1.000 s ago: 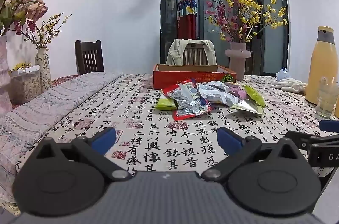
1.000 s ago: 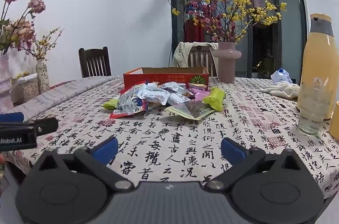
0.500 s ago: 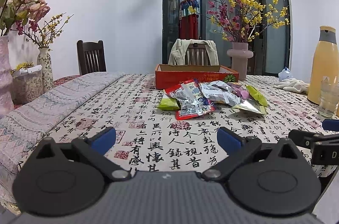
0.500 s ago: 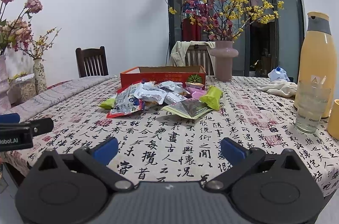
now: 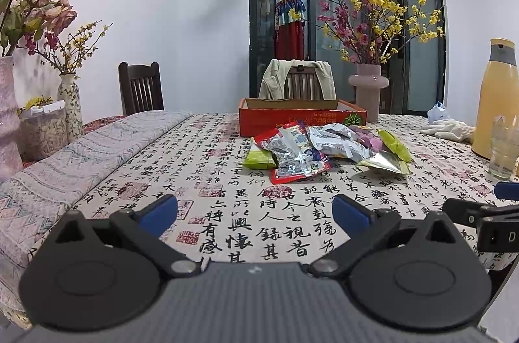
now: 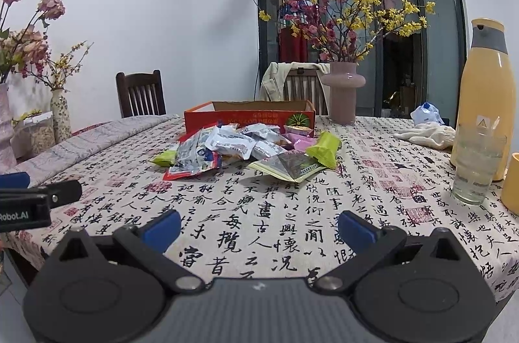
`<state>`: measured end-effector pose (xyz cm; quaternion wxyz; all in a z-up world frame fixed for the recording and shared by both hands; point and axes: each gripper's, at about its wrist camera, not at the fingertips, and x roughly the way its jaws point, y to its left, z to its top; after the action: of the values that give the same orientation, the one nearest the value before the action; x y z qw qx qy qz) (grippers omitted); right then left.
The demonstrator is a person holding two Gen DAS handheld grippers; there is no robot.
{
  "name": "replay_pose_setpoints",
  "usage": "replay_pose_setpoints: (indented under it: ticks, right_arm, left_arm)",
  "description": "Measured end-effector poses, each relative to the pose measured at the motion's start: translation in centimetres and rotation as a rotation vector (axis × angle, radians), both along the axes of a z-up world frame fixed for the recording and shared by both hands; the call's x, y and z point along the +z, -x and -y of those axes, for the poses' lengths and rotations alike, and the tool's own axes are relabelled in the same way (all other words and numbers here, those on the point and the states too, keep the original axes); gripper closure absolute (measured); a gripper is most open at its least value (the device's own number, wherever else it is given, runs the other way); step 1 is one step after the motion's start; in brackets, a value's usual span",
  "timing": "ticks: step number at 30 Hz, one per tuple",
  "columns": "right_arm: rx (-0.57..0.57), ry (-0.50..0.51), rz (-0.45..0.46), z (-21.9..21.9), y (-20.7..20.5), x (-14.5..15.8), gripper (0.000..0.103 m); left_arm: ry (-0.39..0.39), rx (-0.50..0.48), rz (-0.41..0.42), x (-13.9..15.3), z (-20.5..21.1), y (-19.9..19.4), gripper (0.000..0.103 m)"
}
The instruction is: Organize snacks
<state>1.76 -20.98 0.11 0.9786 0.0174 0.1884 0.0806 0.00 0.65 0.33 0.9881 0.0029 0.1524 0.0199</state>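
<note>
A heap of snack packets [image 5: 321,148] [image 6: 240,148] lies mid-table in front of a shallow red cardboard box [image 5: 301,116] [image 6: 249,116]. The heap holds a red packet [image 5: 296,164], silver-white packets [image 6: 232,143], lime-green packets [image 6: 324,146] and a flat green-edged pouch [image 6: 287,166]. My left gripper [image 5: 254,211] hovers open over the near table edge, well short of the heap. My right gripper [image 6: 259,227] is open too, at the near edge, nothing between its fingers. Each gripper's tip shows at the other view's edge.
The table wears a calligraphy-print cloth [image 6: 292,213]. On the right stand a yellow thermos [image 6: 486,103], a glass [image 6: 476,164] and a white cloth [image 6: 425,132]. A pink vase of blossoms [image 6: 343,93] stands behind the box; flower vases [image 5: 69,106] stand left. Chairs [image 5: 141,90] line the far side.
Both grippers have drifted slightly forward and up over the table's near edge. The packets and box have not moved, and both jaws stay open.
</note>
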Motion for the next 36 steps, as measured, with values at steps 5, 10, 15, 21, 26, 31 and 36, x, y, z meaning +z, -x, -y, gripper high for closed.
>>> replay_pose_setpoints:
  ticks: [5, 10, 15, 21, 26, 31, 36]
  right_arm:
    - [-0.001, 0.002, 0.002, 0.02, -0.02, -0.01, 0.0]
    - [0.002, 0.003, 0.0, -0.05, 0.02, -0.09, 0.0]
    - [0.003, 0.003, -0.002, -0.12, 0.04, -0.11, 0.0]
    - [0.003, 0.002, -0.002, -0.12, 0.05, -0.13, 0.0]
    - [0.004, 0.004, -0.006, -0.34, -0.03, -0.32, 0.0]
    - [0.005, 0.003, -0.006, -0.42, -0.05, -0.39, 0.0]
    - [0.006, 0.0, -0.01, -0.47, -0.06, -0.45, 0.0]
  left_arm:
    - [0.004, 0.001, -0.007, -0.06, -0.21, -0.07, 0.0]
    - [0.004, 0.002, -0.007, -0.06, -0.28, -0.09, 0.0]
    - [0.004, 0.002, -0.007, -0.08, -0.28, -0.09, 0.0]
    - [0.004, 0.002, -0.009, -0.14, -0.29, -0.04, 0.0]
    - [0.005, 0.003, -0.01, -0.22, -0.35, 0.01, 0.0]
    - [0.005, 0.003, -0.011, -0.2, -0.36, -0.01, 0.0]
    - [0.005, 0.004, -0.013, -0.32, -0.48, 0.04, 0.0]
